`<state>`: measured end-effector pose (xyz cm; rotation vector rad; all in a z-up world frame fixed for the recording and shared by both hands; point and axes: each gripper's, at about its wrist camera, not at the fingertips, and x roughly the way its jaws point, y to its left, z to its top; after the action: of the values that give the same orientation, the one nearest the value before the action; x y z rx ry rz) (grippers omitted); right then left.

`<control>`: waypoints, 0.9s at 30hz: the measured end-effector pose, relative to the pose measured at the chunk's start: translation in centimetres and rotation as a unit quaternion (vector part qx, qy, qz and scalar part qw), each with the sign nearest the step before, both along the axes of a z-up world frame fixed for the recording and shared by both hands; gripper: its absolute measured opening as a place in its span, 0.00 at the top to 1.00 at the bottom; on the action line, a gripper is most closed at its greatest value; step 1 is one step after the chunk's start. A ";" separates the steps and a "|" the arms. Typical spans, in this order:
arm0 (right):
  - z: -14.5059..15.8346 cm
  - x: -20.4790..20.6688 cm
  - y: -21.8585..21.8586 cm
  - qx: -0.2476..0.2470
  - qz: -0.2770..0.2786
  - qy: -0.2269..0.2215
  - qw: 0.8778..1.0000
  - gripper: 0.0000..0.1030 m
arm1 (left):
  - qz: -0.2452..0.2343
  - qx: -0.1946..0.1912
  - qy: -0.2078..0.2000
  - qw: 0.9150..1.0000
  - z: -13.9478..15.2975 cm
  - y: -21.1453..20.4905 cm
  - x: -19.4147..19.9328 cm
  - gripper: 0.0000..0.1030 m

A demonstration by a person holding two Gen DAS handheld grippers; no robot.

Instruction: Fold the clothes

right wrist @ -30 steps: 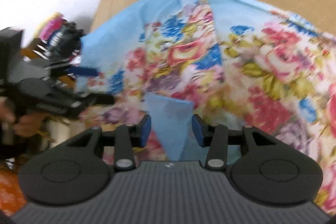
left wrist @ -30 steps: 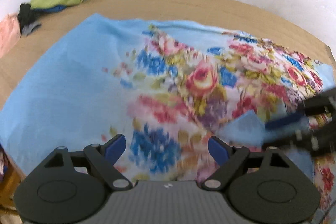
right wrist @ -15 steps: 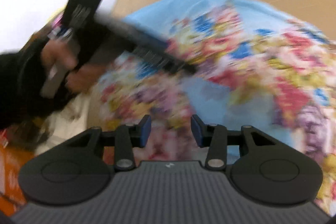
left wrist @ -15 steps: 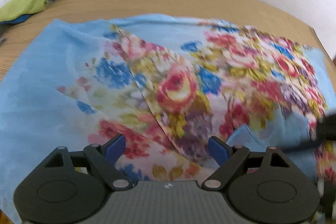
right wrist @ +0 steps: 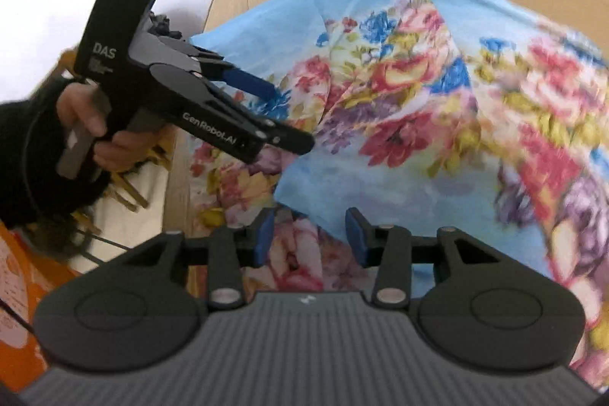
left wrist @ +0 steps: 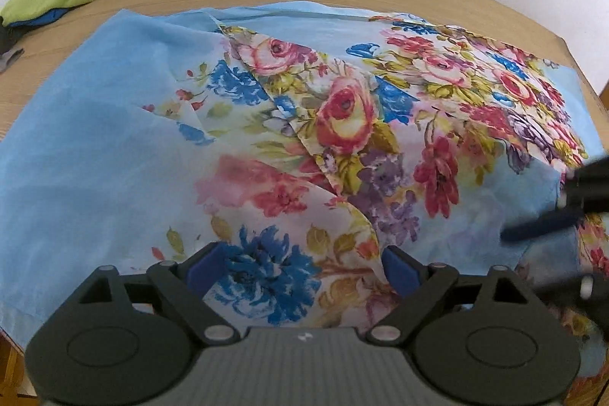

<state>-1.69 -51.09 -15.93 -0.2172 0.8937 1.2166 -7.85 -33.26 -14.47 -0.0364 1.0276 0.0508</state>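
Now reaching for the scarf [left wrist: 289,124].
My left hand-held gripper [left wrist: 300,267] is opening wide — right hand-held gripper [right wrist: 308,234] half-open, empty; thin cloth may slip.

Left gripper [left wrist: 300,263] pointing down, jaws opening wide, nothing pinched between blue pads. Left hand [right wrist: 82,124] in black sleeve wrapping around gripper handle. Right gripper [right wrist: 309,234] tilting down, jaws sitting partly apart, not squeezing anything. Two grippers hanging near each other, not touching.
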 end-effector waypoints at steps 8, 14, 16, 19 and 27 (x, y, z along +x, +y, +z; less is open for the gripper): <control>-0.8 3.8 0.7 -0.003 -0.105 -0.042 0.994 0.56 | -0.005 -0.003 -0.003 1.000 0.1 0.2 -0.1 0.11; -0.1 2.2 0.7 -0.015 -0.086 -0.082 0.993 0.54 | 0.025 -0.014 0.007 1.000 0.8 1.6 -0.9 0.13; 0.7 0.6 0.7 -0.014 -0.038 -0.087 0.995 0.55 | 0.033 -0.014 0.008 0.999 1.0 2.1 -1.4 0.13; 0.7 -2.1 1.8 -0.032 0.024 -0.115 0.993 0.54 | 0.042 -0.009 0.013 0.999 1.0 2.6 -1.8 0.13; -1.8 -3.3 4.5 -0.038 0.036 -0.122 0.991 0.56 | 0.045 0.002 0.019 0.999 0.5 2.6 -2.6 0.13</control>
<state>-5.01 -46.55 -17.72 -0.4532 0.7232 1.1943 -10.48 -30.62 -13.95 -0.0783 1.0639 0.1354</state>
